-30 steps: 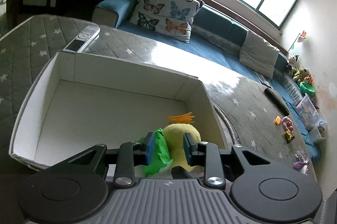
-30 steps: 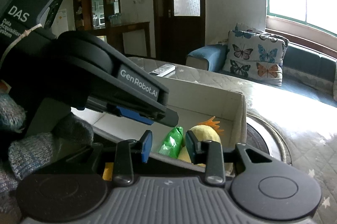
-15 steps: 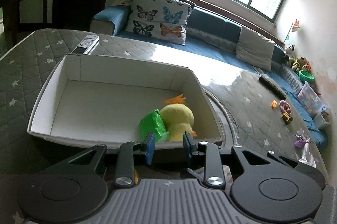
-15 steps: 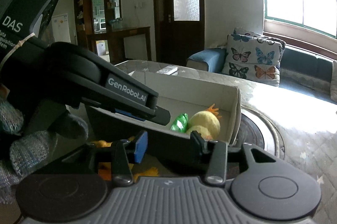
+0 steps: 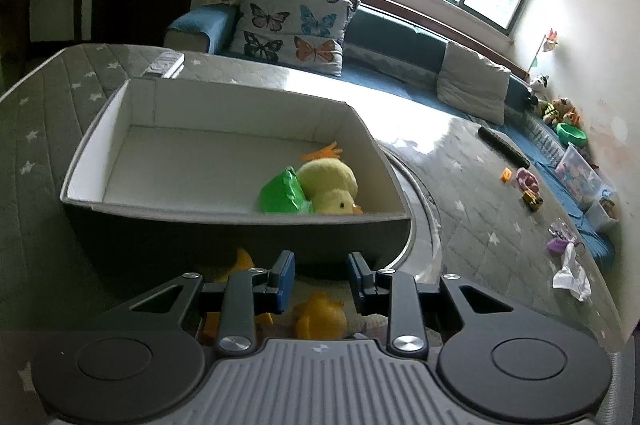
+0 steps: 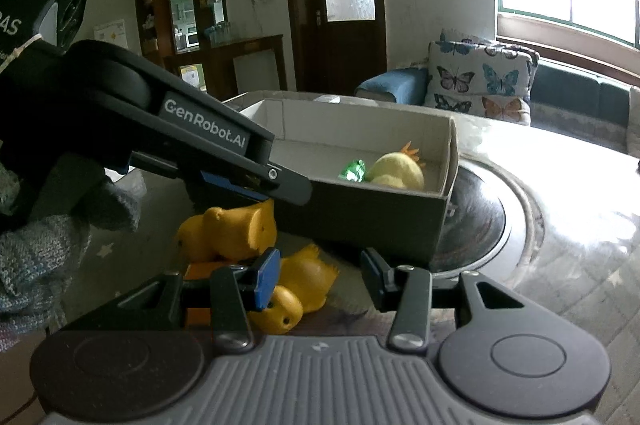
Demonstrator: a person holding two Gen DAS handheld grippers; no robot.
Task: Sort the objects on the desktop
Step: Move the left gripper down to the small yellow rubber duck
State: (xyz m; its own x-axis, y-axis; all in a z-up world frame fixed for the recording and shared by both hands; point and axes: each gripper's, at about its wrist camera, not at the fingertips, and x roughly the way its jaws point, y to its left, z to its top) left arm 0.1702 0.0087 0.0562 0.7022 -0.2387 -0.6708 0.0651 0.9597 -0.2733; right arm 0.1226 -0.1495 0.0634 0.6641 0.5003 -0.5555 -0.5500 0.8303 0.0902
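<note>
A white-lined cardboard box [image 5: 240, 213] stands on the quilted table and holds a yellow plush duck [image 5: 330, 187] and a green packet [image 5: 282, 193]; both also show in the right wrist view, the duck [image 6: 398, 169] and the packet [image 6: 353, 170]. In front of the box lie orange rubber ducks [image 6: 232, 229] [image 6: 308, 275]; one shows in the left wrist view [image 5: 320, 317]. My left gripper [image 5: 320, 279] is open and empty, just before the box's near wall above the orange ducks. My right gripper [image 6: 320, 277] is open and empty over the lower orange duck.
A remote [image 5: 166, 63] lies behind the box. A round metal ring [image 5: 424, 209] sits in the table right of the box. Small toys [image 5: 526, 181] and a white tissue [image 5: 570, 275] lie at the far right. A sofa with a butterfly cushion [image 5: 294, 25] stands behind.
My left gripper let go of the green packet and plush duck in the box and drew back and down to the near side. My right gripper opened wider and also pulled back; the orange ducks came into view.
</note>
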